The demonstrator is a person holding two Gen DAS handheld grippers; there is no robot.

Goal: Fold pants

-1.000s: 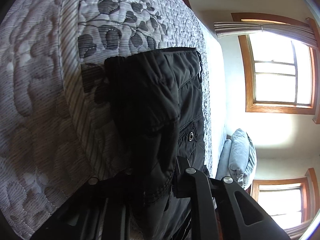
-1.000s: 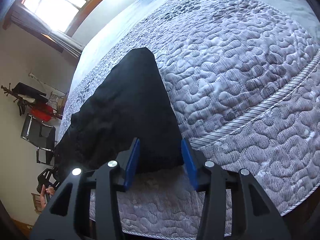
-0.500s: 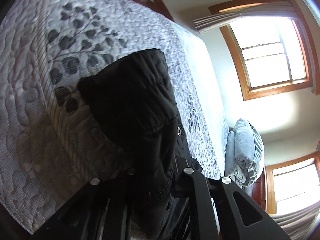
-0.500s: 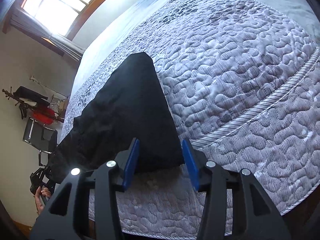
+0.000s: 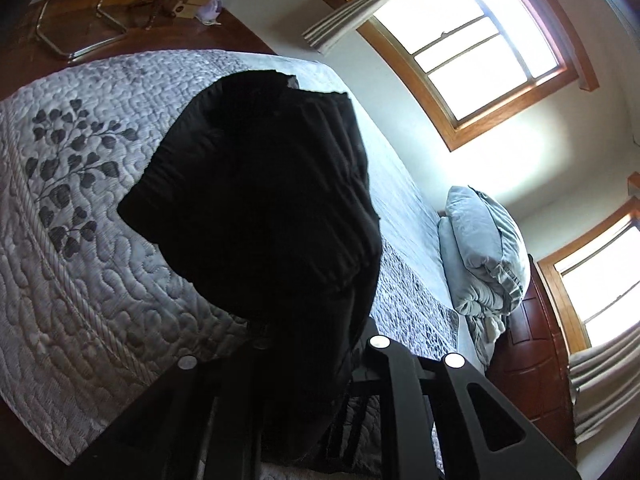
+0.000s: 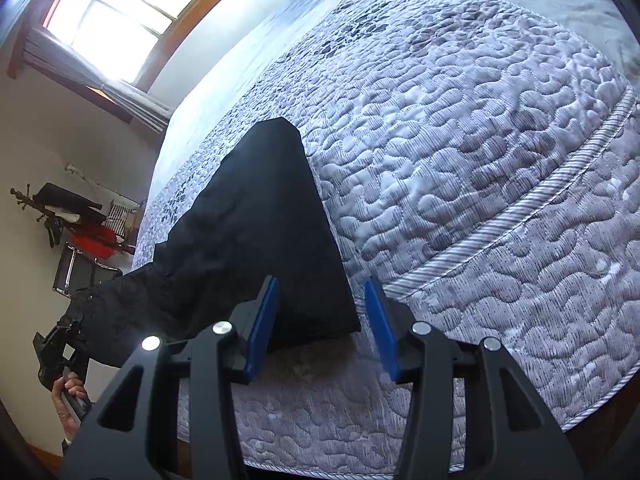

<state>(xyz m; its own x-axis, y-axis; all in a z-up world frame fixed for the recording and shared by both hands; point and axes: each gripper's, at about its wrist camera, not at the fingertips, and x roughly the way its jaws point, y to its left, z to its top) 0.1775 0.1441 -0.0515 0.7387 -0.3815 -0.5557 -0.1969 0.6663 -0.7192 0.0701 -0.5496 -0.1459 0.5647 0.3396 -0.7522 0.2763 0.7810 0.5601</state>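
Observation:
The black pants (image 5: 260, 200) hang in a bunched fold from my left gripper (image 5: 312, 344), which is shut on the cloth and held above the grey quilted bed (image 5: 80, 280); the cloth hides its fingertips. In the right wrist view the pants (image 6: 260, 220) stretch from the lifted end at far left, where the left gripper (image 6: 60, 344) and a hand (image 6: 70, 394) show, down to a leg end lying flat on the quilt (image 6: 460, 140). My right gripper (image 6: 322, 320) is open, its blue pads (image 6: 264, 320) standing either side of that leg end's corner without pressing it.
Pale blue pillows (image 5: 480, 256) lie at the head of the bed by a dark wooden headboard (image 5: 528, 340). Two bright windows fill the wall. A metal chair (image 5: 80, 20) stands on the wooden floor past the bed's foot. A rack with clothes (image 6: 80, 216) is by the wall.
My left gripper has risen and rolled, pulling the waist end of the pants up off the quilt. The right gripper has stayed over the leg end, still open.

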